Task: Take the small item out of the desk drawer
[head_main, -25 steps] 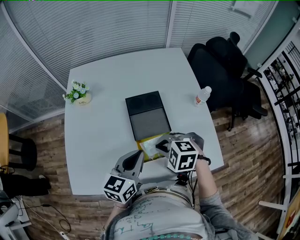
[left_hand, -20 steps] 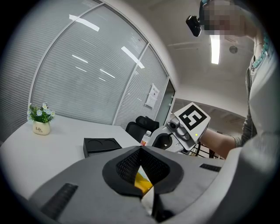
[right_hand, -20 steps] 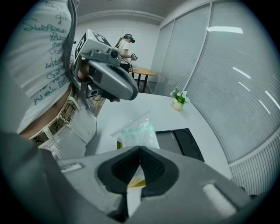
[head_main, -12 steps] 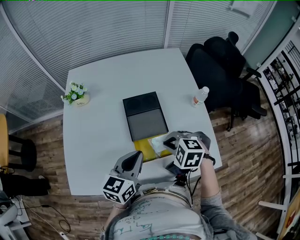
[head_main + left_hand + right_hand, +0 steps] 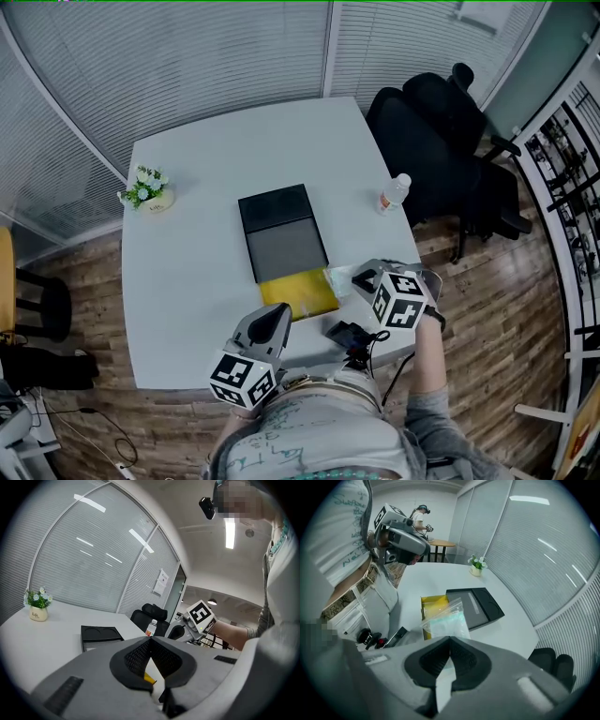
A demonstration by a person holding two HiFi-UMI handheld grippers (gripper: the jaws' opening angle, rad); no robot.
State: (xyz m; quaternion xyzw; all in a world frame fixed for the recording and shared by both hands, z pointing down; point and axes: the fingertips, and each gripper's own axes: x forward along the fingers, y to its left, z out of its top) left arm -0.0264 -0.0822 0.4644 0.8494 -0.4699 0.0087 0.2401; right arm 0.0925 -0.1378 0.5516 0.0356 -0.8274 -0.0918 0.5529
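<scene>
A black desk organiser [image 5: 281, 232] lies mid-table with its yellow drawer [image 5: 298, 294] pulled out toward me. My right gripper [image 5: 362, 278] is just right of the drawer, shut on a clear plastic bag [image 5: 339, 279]. In the right gripper view the bag [image 5: 444, 622] holds something pale green and hangs in front of the shut jaws [image 5: 449, 643], above the table, with the drawer [image 5: 432, 604] beyond it. My left gripper [image 5: 278, 315] is at the table's near edge, below the drawer. In the left gripper view its jaws [image 5: 150, 642] meet with nothing between them.
A small potted plant [image 5: 145, 187] stands at the far left of the white table [image 5: 187, 281], a water bottle [image 5: 392, 194] near the right edge. A black office chair [image 5: 441, 131] is beyond the right corner. A small black device [image 5: 346, 335] lies at the near edge.
My right gripper has moved right, off the open drawer, taking the plastic bag with it. The yellow drawer now shows empty. The left gripper has stayed put.
</scene>
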